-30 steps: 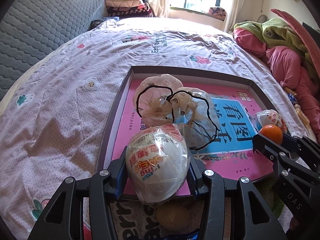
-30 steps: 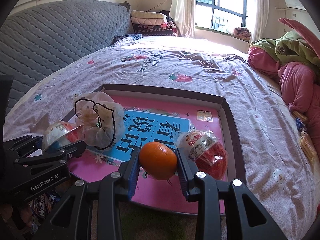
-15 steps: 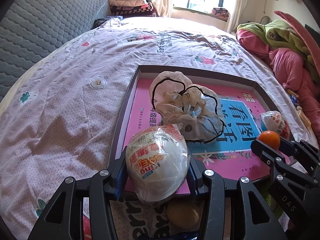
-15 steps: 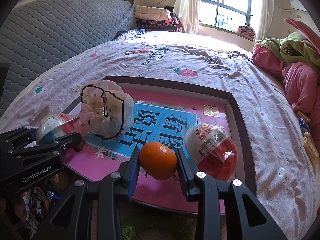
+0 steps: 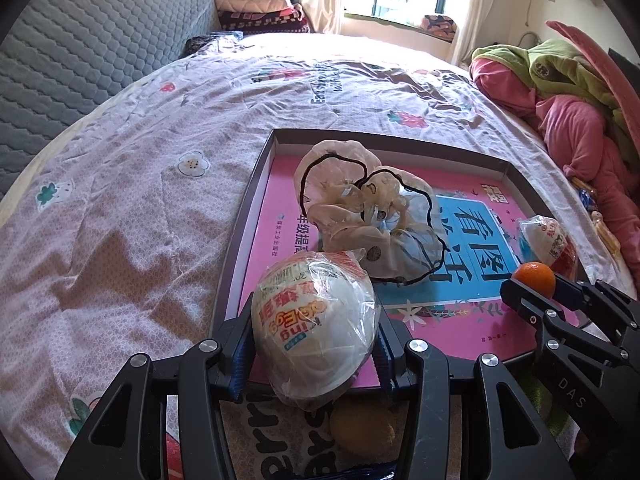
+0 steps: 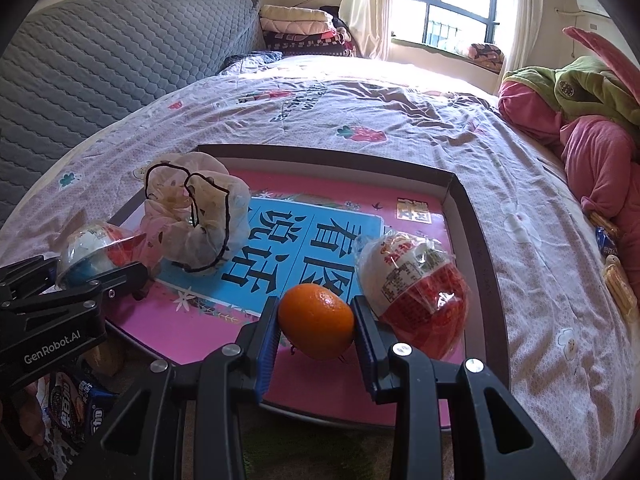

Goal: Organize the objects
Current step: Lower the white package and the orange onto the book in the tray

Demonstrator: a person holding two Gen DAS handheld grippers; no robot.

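Observation:
My left gripper is shut on a plastic-wrapped white toy egg, held over the near left corner of a brown-rimmed box lid with a pink and blue printed bottom. My right gripper is shut on an orange tangerine, held over the lid's near edge. A second wrapped egg, red and white, lies in the lid just right of the tangerine. A crumpled pale bag with black cord lies in the lid's left part.
The lid rests on a bed with a pink flowered sheet. Snack packets and a yellowish round fruit lie below the grippers. Pink and green clothes are piled at the right. A grey quilted headboard stands at the left.
Both grippers have drawn back slightly toward the lid's near edge, each still holding its object. The bag and red egg have not moved in the lid.

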